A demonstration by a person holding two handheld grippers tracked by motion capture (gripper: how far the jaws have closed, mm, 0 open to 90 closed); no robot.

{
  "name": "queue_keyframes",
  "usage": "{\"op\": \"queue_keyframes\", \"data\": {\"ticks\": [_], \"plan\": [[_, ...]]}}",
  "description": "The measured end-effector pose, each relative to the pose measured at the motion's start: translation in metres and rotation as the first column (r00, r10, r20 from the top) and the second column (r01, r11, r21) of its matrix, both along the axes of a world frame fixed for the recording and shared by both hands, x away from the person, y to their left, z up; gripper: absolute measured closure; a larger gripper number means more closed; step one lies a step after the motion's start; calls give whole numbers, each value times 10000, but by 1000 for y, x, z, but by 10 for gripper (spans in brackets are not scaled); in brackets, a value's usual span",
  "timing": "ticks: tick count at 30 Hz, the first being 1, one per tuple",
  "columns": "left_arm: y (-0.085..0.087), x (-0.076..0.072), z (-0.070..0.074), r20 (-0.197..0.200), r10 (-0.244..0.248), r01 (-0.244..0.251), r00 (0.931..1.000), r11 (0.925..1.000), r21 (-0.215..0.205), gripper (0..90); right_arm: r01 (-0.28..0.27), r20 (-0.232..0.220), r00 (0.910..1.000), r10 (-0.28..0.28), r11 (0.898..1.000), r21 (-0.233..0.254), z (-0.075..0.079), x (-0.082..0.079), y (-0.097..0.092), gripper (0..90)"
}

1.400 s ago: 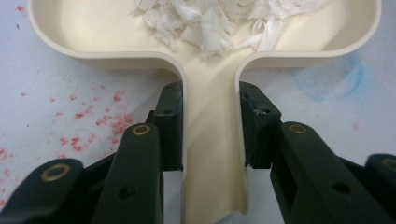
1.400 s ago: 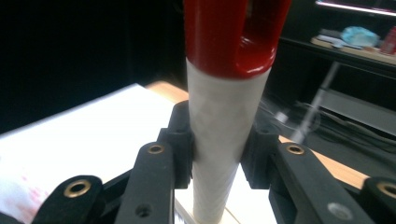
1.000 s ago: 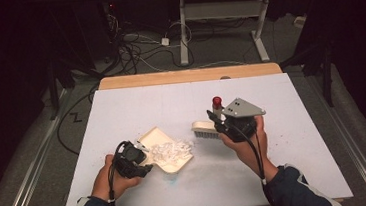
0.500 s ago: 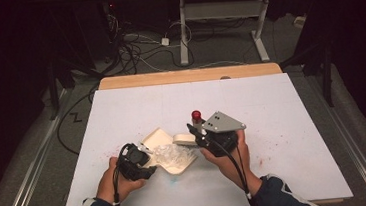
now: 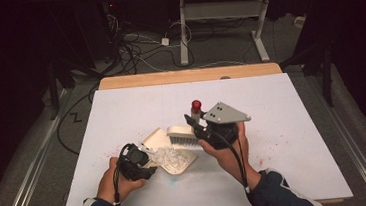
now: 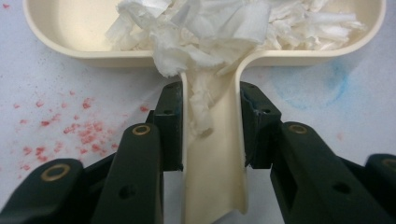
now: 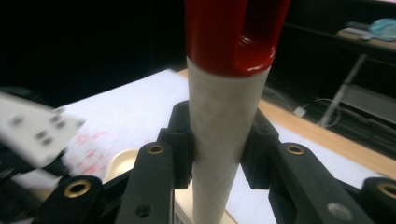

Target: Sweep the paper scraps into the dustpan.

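A cream dustpan [image 5: 155,137] lies on the white table, holding a heap of white paper scraps [image 5: 172,159]. My left gripper [image 5: 137,163] is shut on the pan's handle [image 6: 212,172]; in the left gripper view [image 6: 211,126] scraps [image 6: 210,28] spill down into that handle. My right gripper [image 5: 204,127] is shut on the handle of a hand brush [image 5: 180,133], whose white bristled head hangs just over the pan's far edge. The handle's red end [image 5: 196,104] points up and away. In the right gripper view [image 7: 217,140] the pale handle [image 7: 224,154] stands between both pads.
Red specks [image 5: 274,140] dot the white table top [image 5: 121,108], and more lie by the pan [image 6: 79,135] with a faint blue smudge [image 6: 308,84]. A wooden strip [image 5: 188,76] edges the far side. Cables and a desk frame [image 5: 219,24] lie on the floor beyond.
My right gripper has carried the brush leftward to the dustpan and lifted it a little. The left gripper and the pan have stayed put.
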State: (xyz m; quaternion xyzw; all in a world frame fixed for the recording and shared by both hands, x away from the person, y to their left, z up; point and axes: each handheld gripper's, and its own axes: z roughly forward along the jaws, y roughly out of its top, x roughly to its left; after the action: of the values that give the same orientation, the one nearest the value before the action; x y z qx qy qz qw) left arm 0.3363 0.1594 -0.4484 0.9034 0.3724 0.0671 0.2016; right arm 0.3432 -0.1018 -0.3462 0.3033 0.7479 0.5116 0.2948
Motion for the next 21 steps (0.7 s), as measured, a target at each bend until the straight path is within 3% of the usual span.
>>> {"op": "queue_keyframes", "data": {"ticks": [5,11,16,21], "plan": [[2,0,0,-83,-48,47,10000,10000,-39,633,810,384,9960,-806,9967,-74,1,27,-8,698],[4,-2,3,-120,-118,119,9999,9999,112,633,1365,287,9903,-1356,9901,-333,-18,61,1,698],[12,-5,6,-310,-119,118,9995,9999,-36,633,990,25,9951,-989,9944,-359,-26,63,10,697],[18,-7,4,-477,-19,8,9989,9998,-222,633,401,34,9992,-400,9976,-565,-30,51,19,697]]}}
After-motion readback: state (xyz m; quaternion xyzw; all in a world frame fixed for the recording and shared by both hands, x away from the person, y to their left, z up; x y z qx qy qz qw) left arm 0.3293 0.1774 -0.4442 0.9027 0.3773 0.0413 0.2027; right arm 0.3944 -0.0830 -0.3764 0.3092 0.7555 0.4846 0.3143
